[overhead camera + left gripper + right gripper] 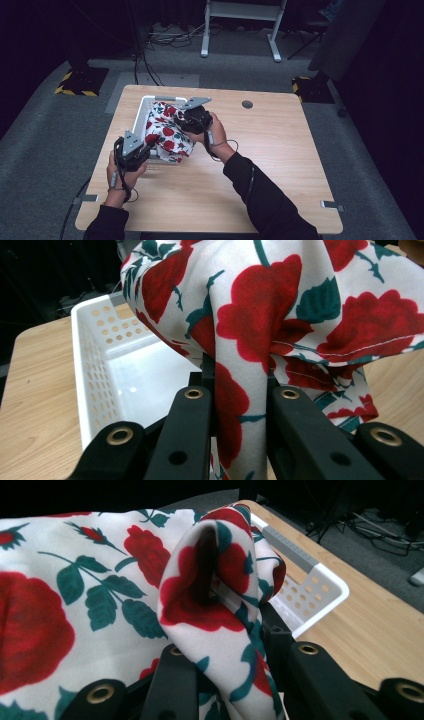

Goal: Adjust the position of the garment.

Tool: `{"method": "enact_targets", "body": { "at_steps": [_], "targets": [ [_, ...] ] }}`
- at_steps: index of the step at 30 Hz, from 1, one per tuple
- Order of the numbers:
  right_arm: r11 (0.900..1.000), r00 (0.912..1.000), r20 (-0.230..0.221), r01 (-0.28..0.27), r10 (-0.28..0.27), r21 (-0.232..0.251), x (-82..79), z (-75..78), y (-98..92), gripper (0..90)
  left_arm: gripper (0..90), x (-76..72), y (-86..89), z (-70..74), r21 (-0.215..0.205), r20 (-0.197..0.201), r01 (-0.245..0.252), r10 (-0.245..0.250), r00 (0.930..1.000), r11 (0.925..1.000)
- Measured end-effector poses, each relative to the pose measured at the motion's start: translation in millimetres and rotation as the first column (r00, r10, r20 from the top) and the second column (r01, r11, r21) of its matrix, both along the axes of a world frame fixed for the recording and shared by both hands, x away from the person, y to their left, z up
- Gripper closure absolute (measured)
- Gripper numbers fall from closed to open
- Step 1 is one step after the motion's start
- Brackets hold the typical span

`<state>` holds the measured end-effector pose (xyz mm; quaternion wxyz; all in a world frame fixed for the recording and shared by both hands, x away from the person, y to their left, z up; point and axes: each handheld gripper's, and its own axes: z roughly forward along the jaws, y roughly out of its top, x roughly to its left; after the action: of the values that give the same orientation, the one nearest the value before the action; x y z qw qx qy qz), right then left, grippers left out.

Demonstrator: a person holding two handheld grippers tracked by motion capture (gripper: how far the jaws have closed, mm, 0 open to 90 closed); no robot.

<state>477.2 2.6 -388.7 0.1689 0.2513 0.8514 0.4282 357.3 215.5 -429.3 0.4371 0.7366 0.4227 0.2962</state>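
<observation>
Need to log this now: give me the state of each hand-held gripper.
Left hand-held gripper: closed on a fold of the rose-print cloth.
Right hand-held gripper: closed on another fold of the same cloth.

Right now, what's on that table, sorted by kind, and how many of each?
Rose-print cloth: 1, pinched by both grippers
White basket: 1, under the cloth
Handheld grippers: 2, left gripper and right gripper
Total: 4

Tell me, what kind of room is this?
Probably a recording studio or lab: dark curtains all round, grey carpet, cables on the floor, and one wooden table holding a white basket and rose-print cloth.
</observation>
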Motion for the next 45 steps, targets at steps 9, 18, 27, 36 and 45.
{"method": "enact_targets", "body": {
  "at_steps": [9, 18, 27, 36, 45],
  "targets": [
    [1.0, 0.9996, 0.022, -0.016, 0.016, 0.004, 5.3, -1.3, 13.9, 74.9, 83.3, 2.5, 12.6, -3.3, -0.02, 0.005, -0.044, 0.044, 0.999, 0.9988],
    [1.0, 0.9992, 0.029, -0.027, 0.027, 0.002, 12.4, -7.0, 29.4, 74.6, 83.3, 6.0, 21.4, -9.0, -0.005, -0.007, -0.093, 0.093, 0.9957, 0.9957],
    [0.999, 0.999, 0.033, -0.029, 0.03, -0.023, 17.8, -17.9, 41.8, 74.4, 83.2, 10.9, 28.4, -15.9, -0.013, -0.026, -0.109, 0.109, 0.9937, 0.9939],
    [0.999, 0.9994, 0.026, -0.023, 0.024, -0.041, 24.9, -26.1, 46.5, 74.3, 83.0, 12.3, 29.7, -21.7, 0.011, -0.04, -0.113, 0.114, 0.9927, 0.9935],
    [0.998, 0.9999, 0.007, -0.014, 0.014, -0.061, 28.4, -36.2, 51.5, 74.3, 82.7, 17.0, 24.9, -31.1, 0.043, -0.072, -0.111, 0.114, 0.9909, 0.9929]
  ]
}}
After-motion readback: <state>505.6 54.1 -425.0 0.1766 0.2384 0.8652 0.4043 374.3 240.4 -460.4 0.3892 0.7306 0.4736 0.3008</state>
